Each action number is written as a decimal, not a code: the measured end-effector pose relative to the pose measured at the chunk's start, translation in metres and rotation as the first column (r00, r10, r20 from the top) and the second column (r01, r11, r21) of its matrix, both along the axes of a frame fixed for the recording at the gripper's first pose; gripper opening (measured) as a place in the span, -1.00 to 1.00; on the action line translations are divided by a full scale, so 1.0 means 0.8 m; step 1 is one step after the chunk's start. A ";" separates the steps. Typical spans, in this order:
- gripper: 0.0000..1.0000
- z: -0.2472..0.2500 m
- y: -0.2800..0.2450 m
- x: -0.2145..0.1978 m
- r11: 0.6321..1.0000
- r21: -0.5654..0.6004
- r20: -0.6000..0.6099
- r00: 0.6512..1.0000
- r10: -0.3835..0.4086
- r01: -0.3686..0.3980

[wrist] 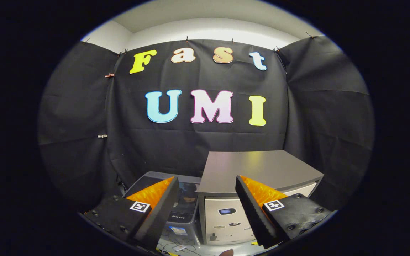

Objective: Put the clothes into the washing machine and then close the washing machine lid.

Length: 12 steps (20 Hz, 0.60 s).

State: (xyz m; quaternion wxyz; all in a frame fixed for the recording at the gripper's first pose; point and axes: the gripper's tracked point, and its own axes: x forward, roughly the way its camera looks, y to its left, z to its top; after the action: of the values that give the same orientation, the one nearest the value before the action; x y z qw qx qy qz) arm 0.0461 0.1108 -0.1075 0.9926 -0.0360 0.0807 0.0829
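A: Item one, tongs [206, 177]?
B: One pair, two fingers, spread wide, pinching nothing.

A: Ahead of them?
B: One dark washing machine [182, 213] just beyond the left finger, its tinted lid [189, 193] seemingly down. One grey-topped cabinet [262, 165] touching beside it.

A: Clothes?
B: None I can count; under the lid, cannot tell.

A: Step?
B: Fits either a load awaited or a load shut in.

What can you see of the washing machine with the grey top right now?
The washing machine is a boxy unit with a flat, matte grey lid lying shut and a pale front bearing a small display and stickers. It stands against the black cloth, beside a darker machine. The hand-held gripper is open before it, touching nothing.
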 end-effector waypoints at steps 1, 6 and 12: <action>1.00 0.002 -0.007 0.000 1.000 -0.002 0.012 1.000 -0.002 0.002; 1.00 0.007 -0.049 0.002 0.998 0.039 0.030 0.998 -0.058 0.057; 1.00 0.008 -0.093 0.015 0.993 0.046 0.056 0.992 -0.115 0.112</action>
State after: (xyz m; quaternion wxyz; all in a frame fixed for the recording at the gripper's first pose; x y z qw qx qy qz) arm 0.0581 0.0367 -0.1015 0.9982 -0.0126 0.0515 0.0269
